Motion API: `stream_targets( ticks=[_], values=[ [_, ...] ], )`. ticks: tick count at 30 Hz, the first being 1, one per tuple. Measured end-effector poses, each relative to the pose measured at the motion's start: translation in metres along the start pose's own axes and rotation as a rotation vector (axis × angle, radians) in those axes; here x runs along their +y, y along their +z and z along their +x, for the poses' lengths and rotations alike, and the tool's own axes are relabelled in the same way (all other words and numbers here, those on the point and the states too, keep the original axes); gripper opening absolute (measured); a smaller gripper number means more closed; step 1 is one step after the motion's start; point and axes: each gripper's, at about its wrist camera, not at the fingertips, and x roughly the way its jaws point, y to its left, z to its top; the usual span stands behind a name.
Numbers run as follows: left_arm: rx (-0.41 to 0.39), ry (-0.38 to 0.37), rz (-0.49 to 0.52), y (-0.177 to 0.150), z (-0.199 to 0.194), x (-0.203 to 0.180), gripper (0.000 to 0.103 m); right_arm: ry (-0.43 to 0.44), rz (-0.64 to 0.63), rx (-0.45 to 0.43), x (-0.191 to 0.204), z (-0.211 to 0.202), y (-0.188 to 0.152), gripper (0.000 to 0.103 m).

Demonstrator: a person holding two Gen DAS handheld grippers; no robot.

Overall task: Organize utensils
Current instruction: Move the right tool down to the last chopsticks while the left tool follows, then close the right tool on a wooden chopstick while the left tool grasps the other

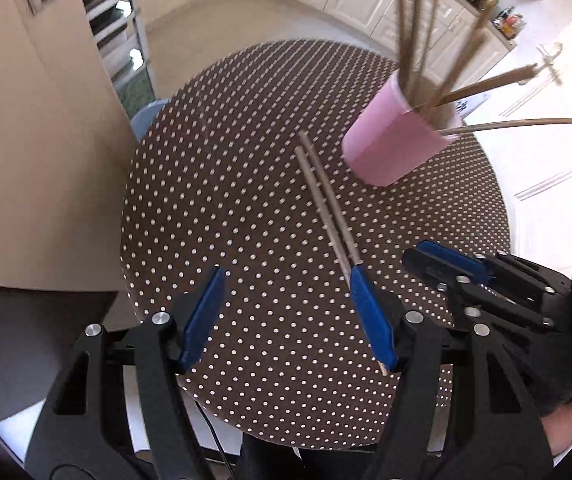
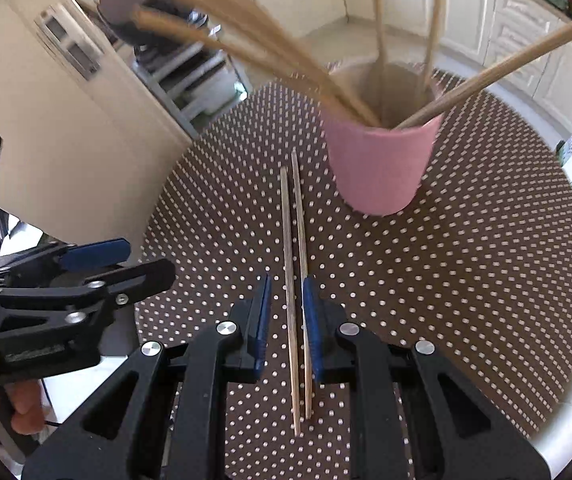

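Both tongs hang just over the worktop (image 1: 246, 200): the left tongs (image 1: 286, 312) stand wide apart with nothing between them, while the right tongs (image 2: 286, 320) are narrowly parted around two loose chopsticks (image 2: 292, 264), and I cannot tell whether the pads press on them. These lie side by side on the worktop, just beside a pink cup (image 2: 378, 168). Several more chopsticks (image 2: 486, 76) lean out of the upright cup in a fan. Brown cloth with white dots covers the round worktop. Cream kitchen cabinets (image 2: 466, 12) and a fridge (image 2: 46, 120) ring the room.
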Motion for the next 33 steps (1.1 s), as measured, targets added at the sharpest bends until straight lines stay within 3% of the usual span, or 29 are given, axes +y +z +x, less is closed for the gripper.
stream_targets(
  ticks=[14, 17, 20, 33],
  values=[
    [0.096, 0.011, -0.06, 0.015, 0.048, 0.01, 0.064, -0.017, -0.07, 0.136, -0.004, 0.068, 0.009, 0.015],
    [0.109, 0.007, -0.059, 0.02, 0.056, 0.007, 0.064, -0.014, -0.093, 0.124, -0.002, 0.068, 0.009, 0.014],
    [0.122, -0.003, -0.063, 0.029, 0.065, 0.002, 0.064, -0.02, -0.107, 0.129, -0.004, 0.07, 0.008, 0.005],
    [0.151, -0.026, -0.046, 0.059, 0.114, -0.039, 0.064, 0.006, 0.017, 0.197, -0.048, 0.037, -0.025, 0.005]
  ],
)
